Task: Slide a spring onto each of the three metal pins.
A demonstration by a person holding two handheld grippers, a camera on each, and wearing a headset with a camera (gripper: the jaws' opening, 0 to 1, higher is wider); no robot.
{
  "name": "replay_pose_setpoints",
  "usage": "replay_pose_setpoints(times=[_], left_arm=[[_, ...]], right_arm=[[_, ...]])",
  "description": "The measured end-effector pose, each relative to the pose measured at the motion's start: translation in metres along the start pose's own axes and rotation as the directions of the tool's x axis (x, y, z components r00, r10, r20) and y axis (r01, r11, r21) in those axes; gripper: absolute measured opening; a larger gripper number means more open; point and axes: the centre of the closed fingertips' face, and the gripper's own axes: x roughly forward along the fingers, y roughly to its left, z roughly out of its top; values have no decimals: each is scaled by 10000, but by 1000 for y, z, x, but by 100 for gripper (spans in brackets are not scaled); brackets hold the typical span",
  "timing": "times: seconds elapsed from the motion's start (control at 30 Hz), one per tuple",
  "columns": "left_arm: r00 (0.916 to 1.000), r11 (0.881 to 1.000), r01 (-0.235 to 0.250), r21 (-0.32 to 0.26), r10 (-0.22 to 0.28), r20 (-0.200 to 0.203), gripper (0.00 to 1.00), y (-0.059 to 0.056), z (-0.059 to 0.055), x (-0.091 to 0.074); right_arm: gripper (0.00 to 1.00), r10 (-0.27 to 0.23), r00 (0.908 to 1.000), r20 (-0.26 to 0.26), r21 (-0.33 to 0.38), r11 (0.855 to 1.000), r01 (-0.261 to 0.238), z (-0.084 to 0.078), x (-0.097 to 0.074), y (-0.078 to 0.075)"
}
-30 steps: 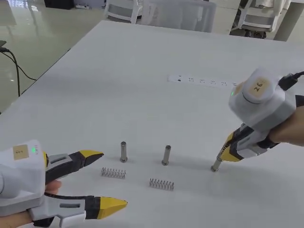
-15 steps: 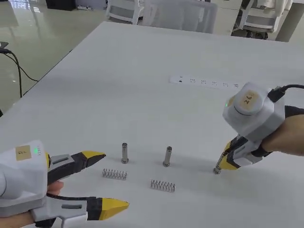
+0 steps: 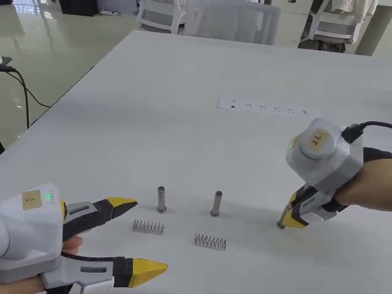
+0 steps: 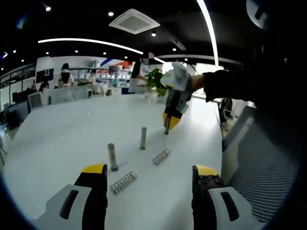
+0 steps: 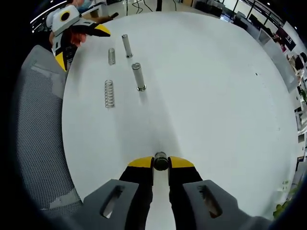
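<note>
White table (image 3: pixel 184 122), chairs (image 3: pixel 233 21) beyond: left pin (image 3: pixel 161 199) and middle pin (image 3: pixel 217 204) stand upright, left spring (image 3: pixel 148 227) and right spring (image 3: pixel 211 241) lying flat just before them; left gripper (image 3: pixel 150 234) jaws gape near left spring; right gripper (image 3: pixel 295 219) jaws pinch third pin (image 3: pixel 282 223).
</note>
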Motion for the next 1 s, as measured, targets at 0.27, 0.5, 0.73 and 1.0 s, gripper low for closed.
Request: replay_pose_setpoints(times=[0.27, 0.5, 0.73, 1.0], left_arm=[[10000, 10000, -4, 13, 4, 1, 67, 0, 0, 0], [10000, 10000, 21, 26, -21, -28, 67, -1, 0, 1], [10000, 10000, 64, 54, -64, -25, 67, -3, 1, 3], [10000, 10000, 55, 69, -55, -31, 67, -2, 0, 2]], right_arm=[[20, 11, 9998, 184, -87, 10000, -10, 2, 0, 2], [29, -377, 9977, 568, -386, 9985, 399, 13, -13, 2], [30, -545, 9948, 859, -744, 9954, 609, 29, -24, 8], [30, -458, 9911, 1248, -1113, 9920, 598, 50, -31, 21]])
